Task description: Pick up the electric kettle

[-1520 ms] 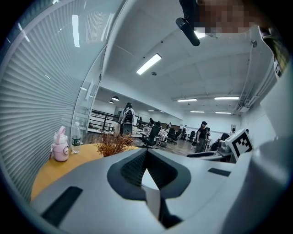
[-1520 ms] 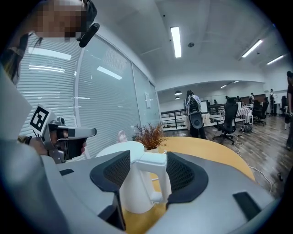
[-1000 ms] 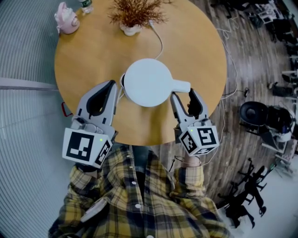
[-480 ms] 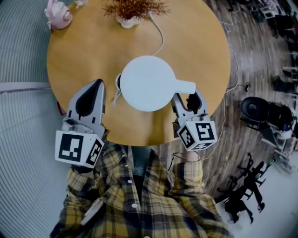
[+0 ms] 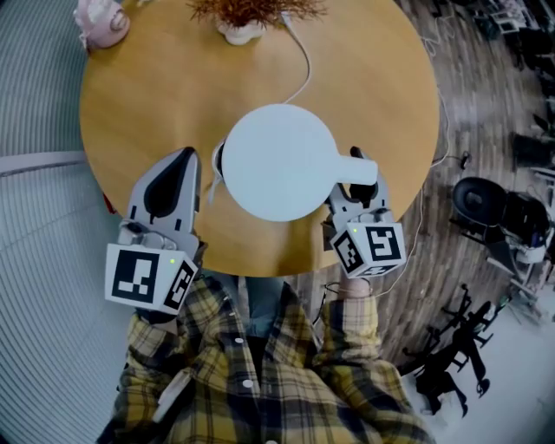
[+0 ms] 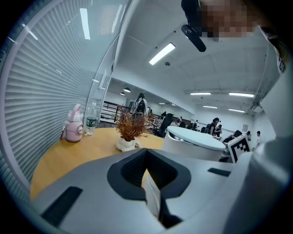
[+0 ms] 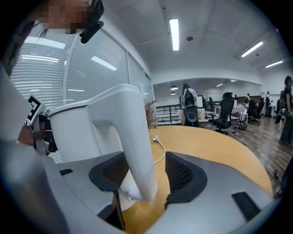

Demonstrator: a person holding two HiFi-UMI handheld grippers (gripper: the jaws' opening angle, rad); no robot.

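Head view: a white kettle (image 5: 277, 160) stands mid-counter (image 5: 364, 78), lid up. Its handle (image 5: 357, 169) reaches over the right gripper (image 5: 355, 195) and hides the jaw tips. The left gripper (image 5: 178, 169) lies just beside the kettle, apart from it. A plant (image 5: 251, 10) and a pink bottle (image 5: 97, 19) are cut off at the far edge.

Left gripper view: the left gripper (image 6: 149, 171) has its jaws drawn almost together, with only a sliver of counter (image 6: 78, 157) between them, and holds nothing. The kettle (image 6: 192, 144) sits ahead to the right.

Right gripper view: the right gripper (image 7: 151, 176) has its jaws parted around the handle (image 7: 132, 146). The handle sits close against the jaw at this view's left, with a strip of counter showing before the other jaw. The kettle's underside is hidden, so contact with the counter cannot be told.
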